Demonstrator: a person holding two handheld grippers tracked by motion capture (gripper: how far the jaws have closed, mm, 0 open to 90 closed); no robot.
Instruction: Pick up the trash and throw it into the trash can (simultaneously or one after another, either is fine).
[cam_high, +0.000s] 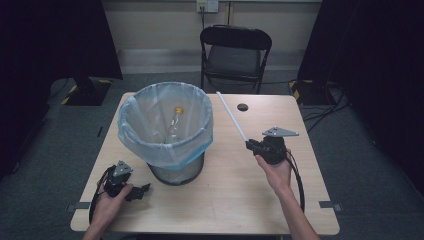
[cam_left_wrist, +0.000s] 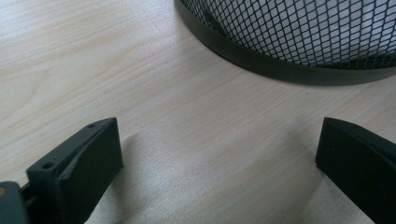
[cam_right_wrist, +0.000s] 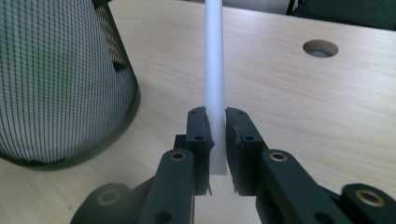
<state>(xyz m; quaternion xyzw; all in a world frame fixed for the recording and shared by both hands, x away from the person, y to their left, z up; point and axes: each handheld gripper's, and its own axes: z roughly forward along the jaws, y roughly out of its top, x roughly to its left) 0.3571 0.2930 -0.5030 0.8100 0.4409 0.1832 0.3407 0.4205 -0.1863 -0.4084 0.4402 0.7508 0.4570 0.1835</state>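
A long white tube (cam_high: 231, 116) slants up and away from my right gripper (cam_high: 250, 144), which is shut on its near end above the table's right half. In the right gripper view the tube (cam_right_wrist: 215, 79) is pinched between the two black jaws and runs straight up out of the picture. A black mesh bin (cam_high: 172, 169) with a pale blue liner (cam_high: 134, 134) stands left of centre, a clear bottle with a yellow cap (cam_high: 175, 120) lying inside. My left gripper (cam_high: 145, 189) rests low at the front left, open, nothing between its jaws, facing the bin's base (cam_left_wrist: 280, 70).
The wooden table (cam_high: 235, 200) has a round cable hole (cam_high: 243, 107) near its far edge. A black folding chair (cam_high: 235, 55) stands behind the table. Dark curtains hang at both sides. Cables lie on the floor at the right.
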